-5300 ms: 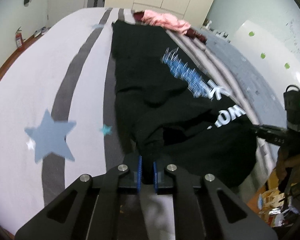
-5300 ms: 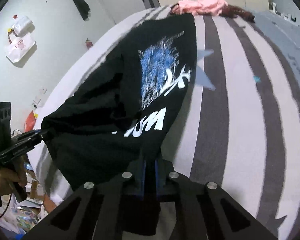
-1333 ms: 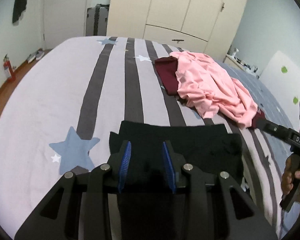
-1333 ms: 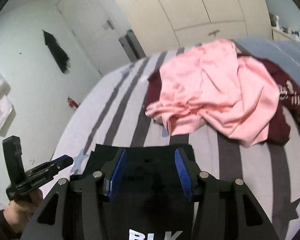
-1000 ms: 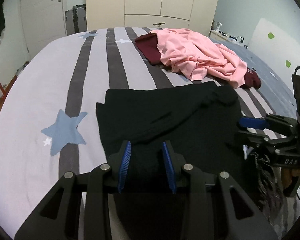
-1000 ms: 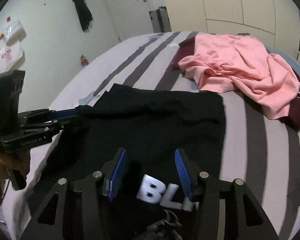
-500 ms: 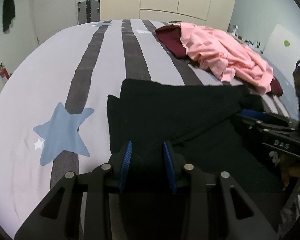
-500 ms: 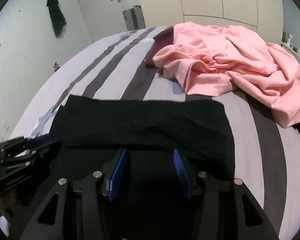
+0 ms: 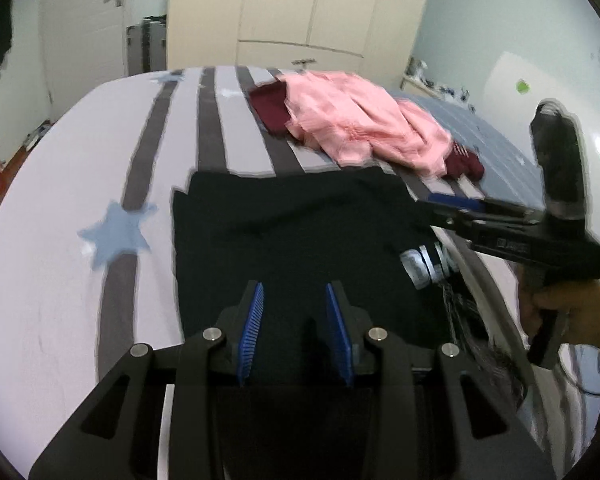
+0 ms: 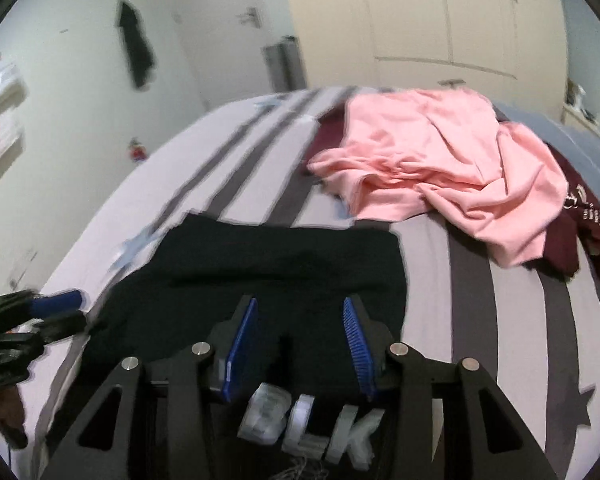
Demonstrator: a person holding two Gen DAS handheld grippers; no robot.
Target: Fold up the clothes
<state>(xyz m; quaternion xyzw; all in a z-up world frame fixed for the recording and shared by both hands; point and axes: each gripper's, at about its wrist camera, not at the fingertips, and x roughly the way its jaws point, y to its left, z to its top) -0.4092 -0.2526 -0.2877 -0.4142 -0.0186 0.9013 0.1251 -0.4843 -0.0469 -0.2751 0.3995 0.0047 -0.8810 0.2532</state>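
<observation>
The left wrist view takes in the right gripper [image 9: 456, 210] from the side, held by a hand [image 9: 572, 312] at the bed's right edge, with its blue-tipped fingers reaching onto the right edge of the black t-shirt [image 9: 284, 232]. This view also shows a blue star [image 9: 118, 232] printed on the striped bed cover [image 9: 52, 280] left of the shirt. The right wrist view shows instead the white letters "BLK" [image 10: 308, 428] on the near part of the shirt, directly below its own jaws, and the left gripper [image 10: 56, 308] at the far left edge, blurred.

Both views show the folded black t-shirt lying flat on the bed, near the person, with a pink garment [image 10: 440, 160] crumpled over a maroon one [image 10: 580, 232] further up the bed, apart from it.

The left gripper's jaws stand partly apart above the shirt's near left portion, with nothing clamped between the blue pads [image 9: 252, 320]. The right gripper's jaws have just been closing yet stand partly apart, the shirt below them and not pinched between the pads.
</observation>
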